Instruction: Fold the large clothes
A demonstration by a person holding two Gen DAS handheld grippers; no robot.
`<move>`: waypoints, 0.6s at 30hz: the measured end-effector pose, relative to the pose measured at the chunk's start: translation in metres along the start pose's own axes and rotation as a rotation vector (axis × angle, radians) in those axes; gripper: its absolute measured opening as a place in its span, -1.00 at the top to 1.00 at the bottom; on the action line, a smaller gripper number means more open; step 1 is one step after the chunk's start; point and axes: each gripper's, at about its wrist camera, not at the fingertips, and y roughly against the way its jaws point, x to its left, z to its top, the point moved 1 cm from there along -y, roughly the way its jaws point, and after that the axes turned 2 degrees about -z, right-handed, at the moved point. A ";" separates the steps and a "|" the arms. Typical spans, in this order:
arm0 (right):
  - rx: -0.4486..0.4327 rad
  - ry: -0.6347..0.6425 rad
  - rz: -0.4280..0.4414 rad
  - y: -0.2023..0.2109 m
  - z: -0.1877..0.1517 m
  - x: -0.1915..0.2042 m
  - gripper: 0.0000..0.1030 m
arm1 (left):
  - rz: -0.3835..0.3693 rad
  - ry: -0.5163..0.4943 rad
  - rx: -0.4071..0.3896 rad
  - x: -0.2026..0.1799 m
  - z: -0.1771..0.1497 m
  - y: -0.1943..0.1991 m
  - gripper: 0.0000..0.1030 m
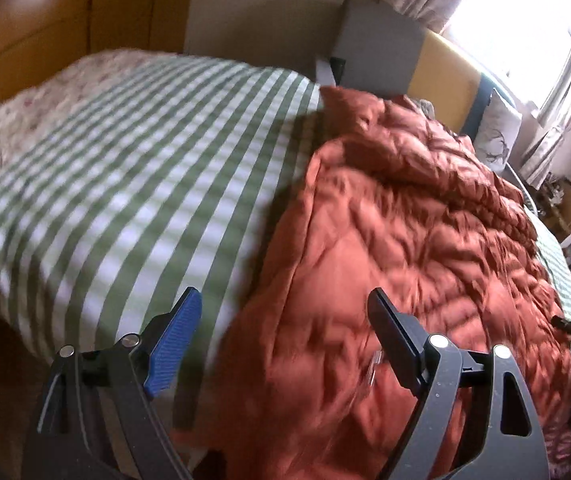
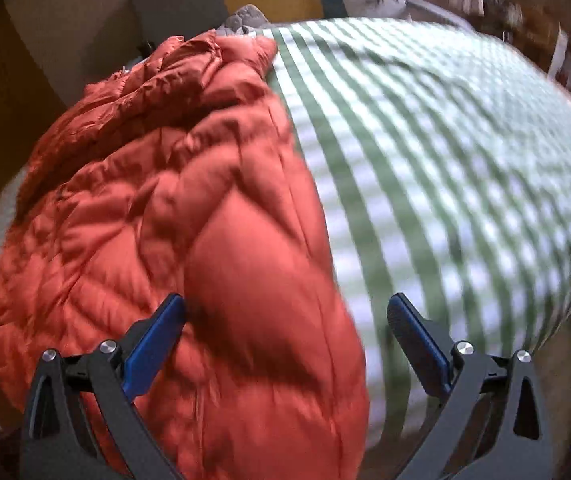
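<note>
A puffy rust-orange quilted jacket (image 1: 405, 232) lies spread on a bed covered with a green-and-white checked sheet (image 1: 125, 176). In the left wrist view my left gripper (image 1: 285, 300) hovers open over the jacket's near left edge, nothing between its fingers. In the right wrist view the same jacket (image 2: 173, 216) fills the left half and the checked sheet (image 2: 445, 152) the right. My right gripper (image 2: 287, 304) stands open above the jacket's near right edge, holding nothing. Both views are motion-blurred.
A floral cover (image 1: 13, 120) drapes the bed's far left. A grey and yellow headboard (image 1: 413, 60), a white pillow (image 1: 497, 132) and a bright curtained window (image 1: 525, 20) lie beyond. Orange wardrobe doors (image 1: 65, 12) stand at the left. Clutter (image 1: 565, 208) sits beside the bed on the right.
</note>
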 end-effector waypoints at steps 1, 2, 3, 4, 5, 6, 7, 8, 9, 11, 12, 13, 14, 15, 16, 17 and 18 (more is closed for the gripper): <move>0.011 -0.017 0.030 0.002 -0.006 -0.003 -0.96 | -0.011 0.005 0.015 0.002 -0.007 0.001 -0.58; 0.020 -0.031 0.057 0.004 -0.012 -0.007 -0.96 | -0.025 0.005 0.037 0.003 -0.014 0.002 -0.53; 0.036 -0.038 0.077 0.007 -0.019 -0.010 -0.96 | -0.038 0.003 0.055 0.004 -0.019 0.001 -0.48; 0.048 -0.035 0.083 0.009 -0.025 -0.010 -0.96 | -0.059 0.003 0.076 0.003 -0.028 0.001 -0.46; 0.056 -0.030 0.089 0.011 -0.030 -0.011 -0.96 | -0.073 0.006 0.090 0.003 -0.033 0.000 -0.45; 0.070 -0.026 0.106 0.013 -0.035 -0.010 -0.96 | -0.090 0.011 0.104 0.001 -0.038 -0.001 -0.45; 0.083 -0.028 0.125 0.013 -0.038 -0.009 -0.96 | -0.103 0.016 0.115 0.001 -0.043 -0.001 -0.44; 0.103 -0.030 0.155 0.013 -0.044 -0.008 -0.96 | -0.120 0.023 0.121 0.002 -0.045 -0.003 -0.39; 0.120 -0.030 0.175 0.012 -0.047 -0.007 -0.95 | -0.134 0.032 0.127 0.002 -0.047 -0.004 -0.34; 0.161 -0.023 0.201 0.009 -0.057 -0.003 -0.95 | -0.165 0.050 0.143 0.003 -0.048 -0.006 -0.24; 0.193 -0.011 0.220 0.006 -0.062 0.001 -0.85 | -0.177 0.051 0.152 0.004 -0.048 -0.007 -0.13; 0.210 0.003 0.233 0.004 -0.064 0.005 -0.63 | -0.188 0.049 0.162 0.003 -0.048 -0.007 -0.08; 0.216 0.022 0.233 0.005 -0.067 0.007 -0.47 | -0.200 0.042 0.169 0.003 -0.049 -0.006 0.10; 0.215 0.043 0.234 0.009 -0.067 0.012 -0.07 | -0.212 0.031 0.176 0.002 -0.048 -0.005 0.34; 0.216 0.052 0.250 0.011 -0.065 0.014 0.25 | -0.223 0.019 0.181 0.001 -0.048 -0.002 0.47; 0.203 0.076 0.265 0.021 -0.061 0.019 0.37 | -0.240 0.008 0.184 0.000 -0.047 0.001 0.68; 0.189 0.098 0.270 0.028 -0.057 0.024 0.52 | -0.253 0.006 0.182 0.000 -0.046 0.005 0.78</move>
